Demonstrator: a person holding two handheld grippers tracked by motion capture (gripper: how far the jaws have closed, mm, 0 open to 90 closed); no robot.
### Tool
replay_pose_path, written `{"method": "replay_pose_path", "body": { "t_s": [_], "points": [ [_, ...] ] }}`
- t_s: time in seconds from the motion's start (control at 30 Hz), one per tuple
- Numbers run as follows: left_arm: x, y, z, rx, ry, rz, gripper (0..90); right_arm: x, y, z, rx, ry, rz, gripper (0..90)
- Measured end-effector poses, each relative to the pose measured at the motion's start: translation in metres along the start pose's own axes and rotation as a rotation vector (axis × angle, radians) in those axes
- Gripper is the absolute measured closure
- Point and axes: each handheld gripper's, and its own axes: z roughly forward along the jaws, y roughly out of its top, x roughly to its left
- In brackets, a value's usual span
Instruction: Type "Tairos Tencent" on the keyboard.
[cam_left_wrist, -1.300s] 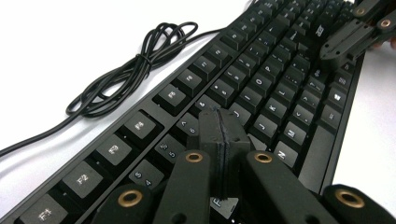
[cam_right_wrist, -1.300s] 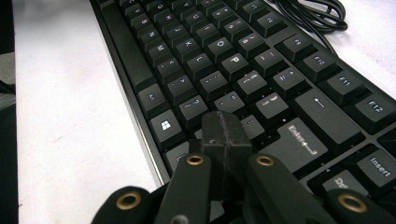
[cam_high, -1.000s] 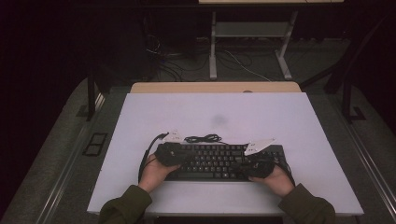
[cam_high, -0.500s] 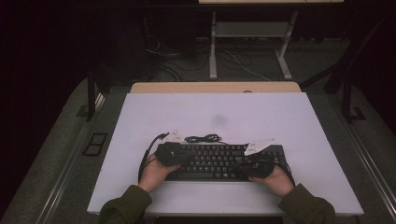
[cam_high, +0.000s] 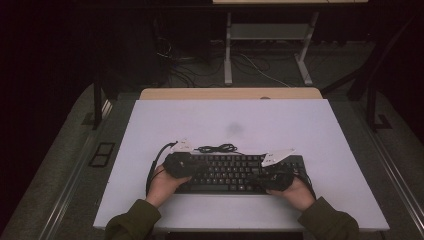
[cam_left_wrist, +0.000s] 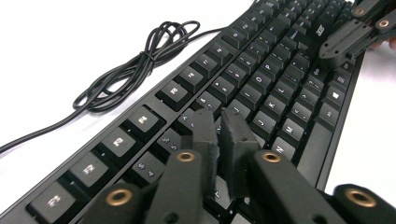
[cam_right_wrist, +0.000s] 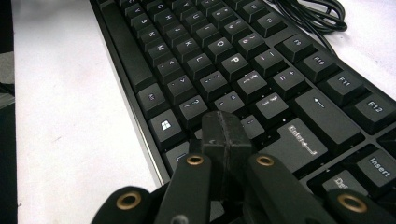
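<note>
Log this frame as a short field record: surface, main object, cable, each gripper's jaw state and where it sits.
surface: white table
main object: black keyboard, flat, near the front edge
cable: bundled black cord on the table behind the keyboard
left gripper: jaws have just been opening to a narrow gap, nothing between them, over the keys at the left end
right gripper: jaws shut, empty, over the keys near Enter

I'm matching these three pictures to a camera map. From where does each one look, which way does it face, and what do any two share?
High view: above the person's side, facing forward and down on the white table; forearms and both hands enter from below.
Left gripper view: rides the left tongs, low over the keyboard, looking along its rows; the right tongs show far off.
Right gripper view: rides the right tongs, low over the Enter key.
Shared: the keyboard and its bundled cable.
</note>
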Motion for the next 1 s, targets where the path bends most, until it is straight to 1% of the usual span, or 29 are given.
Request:
{"method": "replay_pose_path", "body": {
  "t_s": [0.13, 0.23, 0.33, 0.4, 0.43, 0.47, 0.5, 0.53, 0.57, 0.63, 0.83, 1.0],
  "points": [
    [0.000, -0.001, -0.005, -0.017, 0.000, 0.002, 75.0, 0.000, 0.000, 0.000, 0.000, 0.000, 0.000, 89.3],
    [0.000, -0.003, -0.010, -0.037, 0.000, 0.000, 67.3, 0.000, 0.000, 0.000, 0.000, 0.000, 0.002, 89.3],
    [0.001, -0.005, -0.013, -0.047, 0.003, 0.002, 56.5, 0.000, 0.000, 0.000, 0.000, 0.000, 0.002, 89.3],
    [0.001, -0.007, -0.015, -0.048, 0.003, 0.005, 46.5, 0.000, 0.000, 0.000, 0.000, 0.000, 0.001, 89.3],
    [0.000, -0.008, -0.016, -0.055, 0.004, 0.003, 46.5, 0.000, 0.000, 0.000, 0.000, 0.000, 0.001, 89.3],
    [-0.001, -0.010, -0.017, -0.062, 0.012, 0.004, 36.0, 0.000, 0.000, 0.000, 0.001, 0.000, 0.001, 89.3],
    [-0.001, -0.010, -0.017, -0.062, 0.012, 0.004, 31.2, 0.000, 0.000, 0.000, 0.001, 0.000, 0.001, 89.3],
    [-0.001, -0.011, -0.019, -0.061, 0.014, 0.008, 31.2, 0.000, 0.000, 0.000, 0.001, 0.000, 0.000, 89.3],
    [-0.001, -0.011, -0.019, -0.064, 0.014, 0.005, 26.1, 0.000, 0.001, 0.000, 0.003, 0.000, -0.003, 89.3],
    [-0.001, -0.013, -0.021, -0.062, 0.019, 0.006, 23.6, 0.000, 0.001, -0.001, -0.002, -0.006, -0.006, 89.3],
    [-0.002, -0.016, -0.023, -0.075, 0.025, -0.001, 20.4, -0.002, 0.003, -0.004, -0.024, -0.007, 0.003, 89.3],
    [-0.001, -0.017, -0.025, -0.087, 0.028, 0.000, 18.3, -0.002, 0.005, -0.007, -0.041, 0.003, 0.009, 89.3]
  ]
}}
